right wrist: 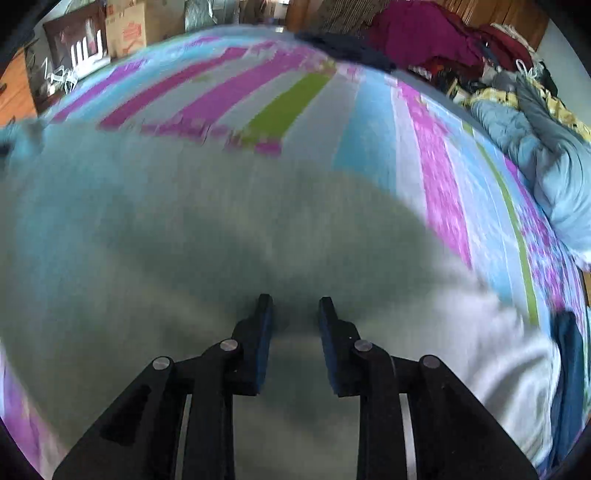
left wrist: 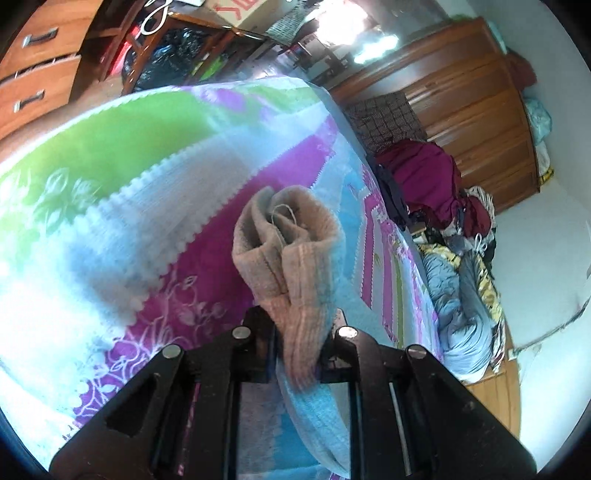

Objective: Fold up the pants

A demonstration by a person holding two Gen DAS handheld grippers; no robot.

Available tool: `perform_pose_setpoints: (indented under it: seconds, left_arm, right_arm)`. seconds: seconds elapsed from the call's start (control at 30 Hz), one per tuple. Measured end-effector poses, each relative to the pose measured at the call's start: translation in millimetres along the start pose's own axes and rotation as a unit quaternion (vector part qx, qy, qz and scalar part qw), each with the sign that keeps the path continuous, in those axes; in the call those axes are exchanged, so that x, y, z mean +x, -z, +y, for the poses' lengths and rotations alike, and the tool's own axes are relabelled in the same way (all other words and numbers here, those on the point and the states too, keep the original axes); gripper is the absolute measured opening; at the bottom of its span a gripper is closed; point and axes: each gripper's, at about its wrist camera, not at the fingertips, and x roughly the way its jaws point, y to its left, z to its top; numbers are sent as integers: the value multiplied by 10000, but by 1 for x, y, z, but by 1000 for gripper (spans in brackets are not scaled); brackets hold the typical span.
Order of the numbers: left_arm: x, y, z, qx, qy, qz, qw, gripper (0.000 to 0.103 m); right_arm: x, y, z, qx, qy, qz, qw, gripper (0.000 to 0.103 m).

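Note:
The pants are pale grey-blue outside with a beige fleecy inside. In the left wrist view a bunched end of the pants [left wrist: 288, 240], with a drawstring showing, sticks up from my left gripper [left wrist: 299, 326], which is shut on it above the striped bedsheet [left wrist: 129, 155]. Pale blue cloth hangs below the jaws. In the right wrist view the pants [right wrist: 184, 229] lie spread and blurred across the bedsheet [right wrist: 280, 107]. My right gripper [right wrist: 295, 312] points down close over them, open, with nothing pinched between its blue pads.
A maroon clothes pile [left wrist: 424, 177] and a blue quilt [left wrist: 458, 302] lie along the bed's right side, before a wooden wardrobe [left wrist: 461, 110]. Wooden drawers [left wrist: 33, 74] stand at far left. A dark blue garment [right wrist: 569, 369] lies at the right edge; a cardboard box [right wrist: 129, 29] stands beyond the bed.

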Motion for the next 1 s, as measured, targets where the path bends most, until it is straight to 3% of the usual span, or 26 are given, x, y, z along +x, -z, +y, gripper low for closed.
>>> perform_pose_setpoints:
  seconds: [0.1,0.2,0.23,0.33,0.37,0.4,0.43,0.47,0.5,0.63,0.67,0.7,0.73,0.8,0.87,0.9,1.0]
  left_arm:
    - [-1,-3,-4,33,5,-32,10000,15]
    - [-1,-3,-6,85,40,-44,9999,15]
    - [-2,-3,-5,88,68,-54,9999,15]
    - [-2,-3,-1,40,121,-88,9999,15]
    - [-3,-3,1,16,151,-97,9998,15]
    - [-3,-3,1,6,172,-106,9998,15]
    - [-4,-3,1,10,207,-118,9997,15]
    - [-5,-4,0,12,250,-127,9996,15]
    - [-5,-4,-1,22,276,-126,9995,15]
    - [-3,-7,-5,126,371,-121,9992,15]
    - [-3,-7,-7,160,347,-129,9992,15]
    - [-2,-8,-9,205,336,-138,9991,13]
    - [-2,-8,-14,256,388,-152,9988,12]
    - [-4,-10,-31,528,425,-163,9976,11]
    - [-6,-13,-54,801,558,-156,9951,11]
    - [-7,-14,-60,882,597,-160,9942,10]
    - [-10,-15,-73,994,752,-166,9921,10]
  right_arm:
    - [-13,22,8,-100,-56,169,9998,30]
    - [-32,4,10,31,-263,-269,9993,30]
    - [-36,-13,10,194,-516,-527,9971,30]
    - [-19,-48,17,468,-1248,-729,9884,30]
    - [3,-55,26,364,-1290,-523,9896,30]
    - [33,-53,36,233,-1339,-6,9907,32]
    - [42,-52,35,187,-1329,-109,9909,32]
    - [35,-49,39,5,-1193,-501,9916,32]
    - [32,-50,46,-241,-1050,-432,9932,32]
    - [-13,-46,47,-33,-819,-869,9928,33]
    - [-5,-41,55,-67,-956,-666,9932,33]
    - [16,-31,67,-124,-1168,-113,9930,35]
    - [15,-23,71,-191,-1035,-448,9934,35]
    - [8,-27,73,-274,-967,-346,9943,31]
    - [-10,-28,55,111,-1174,-582,9913,16]
    - [-12,-30,50,167,-1238,-596,9904,14]
    - [-17,-46,44,114,-1959,-300,9801,16]
